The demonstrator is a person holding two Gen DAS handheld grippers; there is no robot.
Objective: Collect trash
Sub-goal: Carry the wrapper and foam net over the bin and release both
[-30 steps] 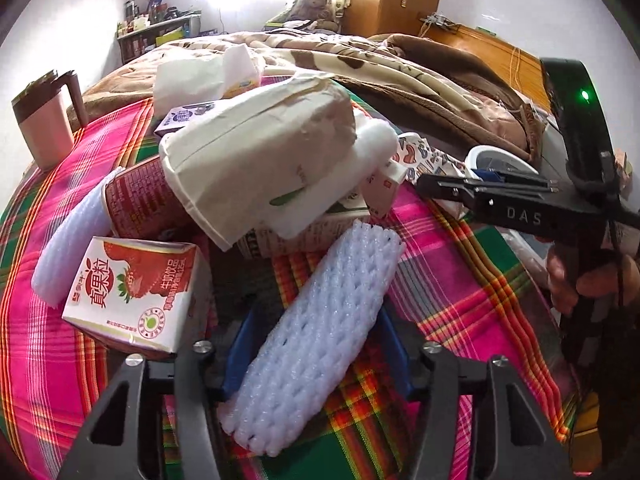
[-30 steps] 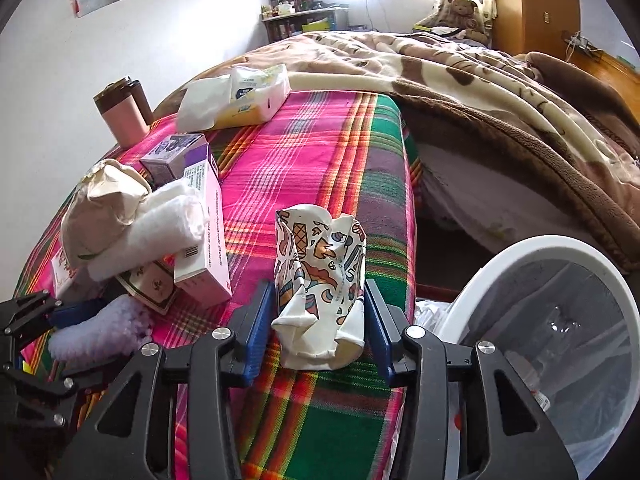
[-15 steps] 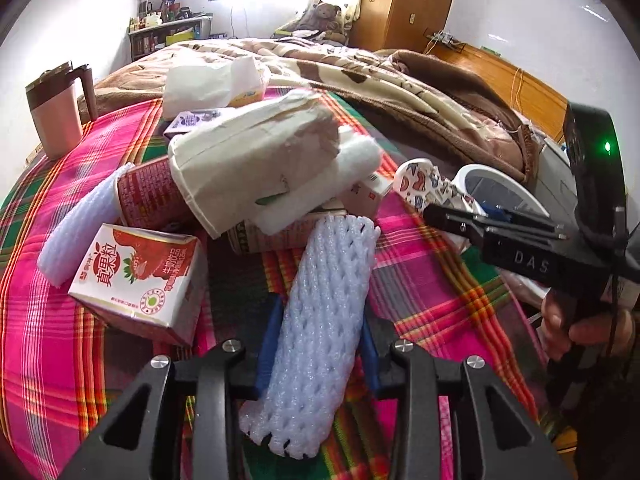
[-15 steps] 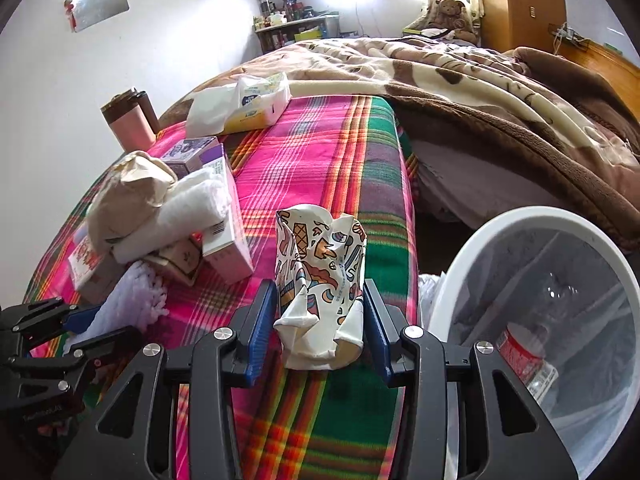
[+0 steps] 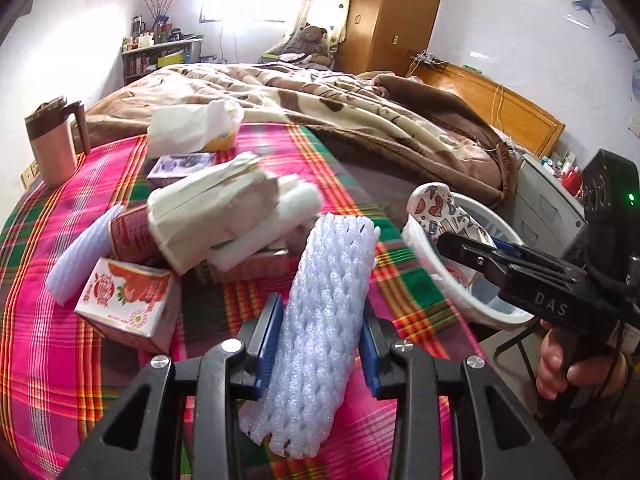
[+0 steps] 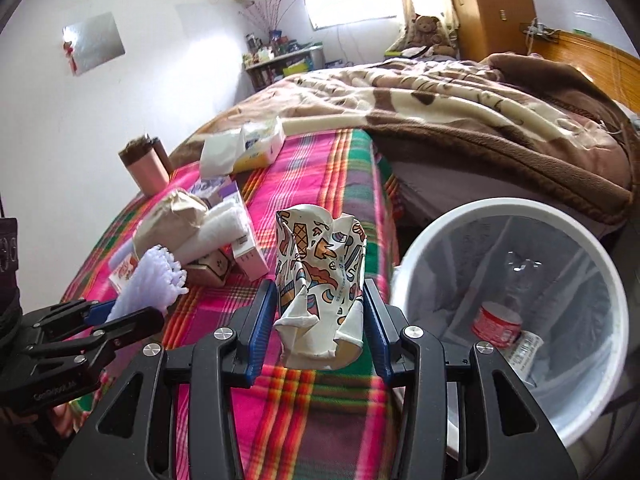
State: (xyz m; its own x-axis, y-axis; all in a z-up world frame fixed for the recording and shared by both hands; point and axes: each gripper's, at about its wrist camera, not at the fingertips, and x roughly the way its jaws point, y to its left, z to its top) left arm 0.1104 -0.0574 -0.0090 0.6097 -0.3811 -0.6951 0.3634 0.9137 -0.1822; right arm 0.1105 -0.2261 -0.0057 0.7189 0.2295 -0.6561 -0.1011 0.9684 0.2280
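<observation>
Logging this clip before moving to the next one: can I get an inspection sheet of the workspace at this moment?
Surface: plaid cloth, pink, green and orange.
Job's things: foam net sleeve in left gripper; crumpled paper cup in right gripper; white bin beside the cloth's edge holds a red-labelled bottle.
Clutter: strawberry milk carton, paper bag, tissue pack, pink mug.
Grippers: both shut on their items.
Cables: cords at the headboard.
Surroundings: bed blanket, wardrobe, teddy bear.

Showing 2 foam nets: one [image 5: 320, 332] lower centre, one [image 5: 80, 252] at left. Also lying about: 1 milk carton [image 5: 128, 300], 1 crushed cup [image 6: 320, 280], 1 bin [image 6: 520, 320], 1 mug [image 5: 52, 144].
</observation>
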